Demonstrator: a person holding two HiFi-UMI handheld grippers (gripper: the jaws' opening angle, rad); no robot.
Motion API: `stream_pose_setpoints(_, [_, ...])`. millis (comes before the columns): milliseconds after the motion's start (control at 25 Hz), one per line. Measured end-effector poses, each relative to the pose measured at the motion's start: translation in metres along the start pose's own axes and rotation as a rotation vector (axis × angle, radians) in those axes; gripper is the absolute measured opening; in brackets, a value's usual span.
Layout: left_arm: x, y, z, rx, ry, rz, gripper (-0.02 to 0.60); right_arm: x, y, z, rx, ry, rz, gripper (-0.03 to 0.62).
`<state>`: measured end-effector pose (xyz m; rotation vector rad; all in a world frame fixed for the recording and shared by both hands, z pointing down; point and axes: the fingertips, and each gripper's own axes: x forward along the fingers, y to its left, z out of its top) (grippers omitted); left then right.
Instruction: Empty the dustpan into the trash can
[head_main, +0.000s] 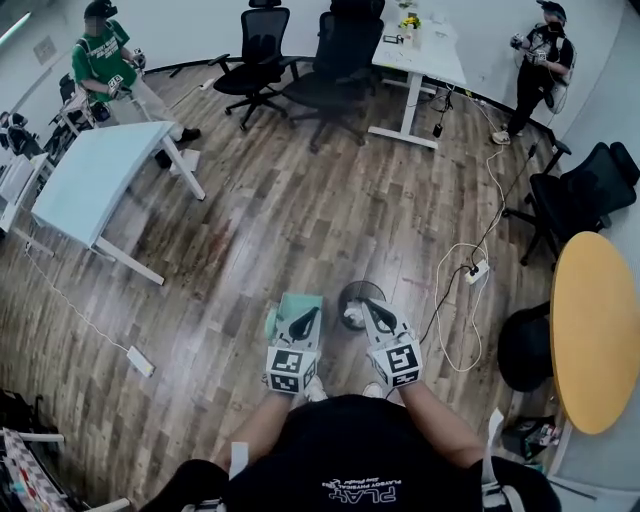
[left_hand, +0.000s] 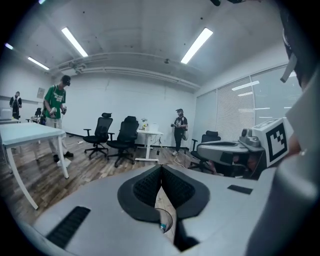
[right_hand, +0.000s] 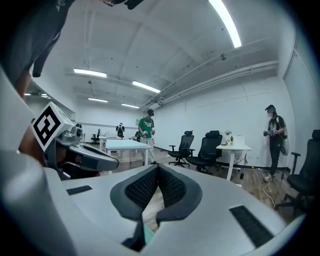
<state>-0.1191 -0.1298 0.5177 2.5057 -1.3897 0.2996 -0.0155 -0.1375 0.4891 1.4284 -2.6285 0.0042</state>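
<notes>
Both grippers are held up level in front of the person's body, side by side, pointing out across the room rather than down at the work. That looks to me like a carrying-nothing pose, hands pulled clear of the floor. The left gripper (head_main: 303, 320) (left_hand: 161, 169) is fully closed, its pads meeting at the tips with nothing between them. The right gripper (head_main: 374, 316) (right_hand: 157, 169) is closed and empty in the same way.

The mint-green dustpan (head_main: 283, 303) lies on the wooden floor (head_main: 300, 220) directly beneath the left gripper, and neither gripper touches it. Just beside it, under the right gripper, stands a round dark trash can (head_main: 361, 291). I cannot tell from here whether the pan has been emptied.
</notes>
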Motion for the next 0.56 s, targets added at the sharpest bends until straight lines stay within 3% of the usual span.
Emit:
stream_pose_setpoints(280, [0.009, -0.005, 0.002, 0.0, 0.031, 0.051, 0.024, -0.006, -0.024, 0.0, -0.001, -0.008, -0.025, 0.023])
stream_pose_setpoints(560, [0.024, -0.007, 0.024, 0.016, -0.003, 0.045, 0.024, -0.006, -0.044, 0.01, 0.02, -0.05, -0.062, 0.023])
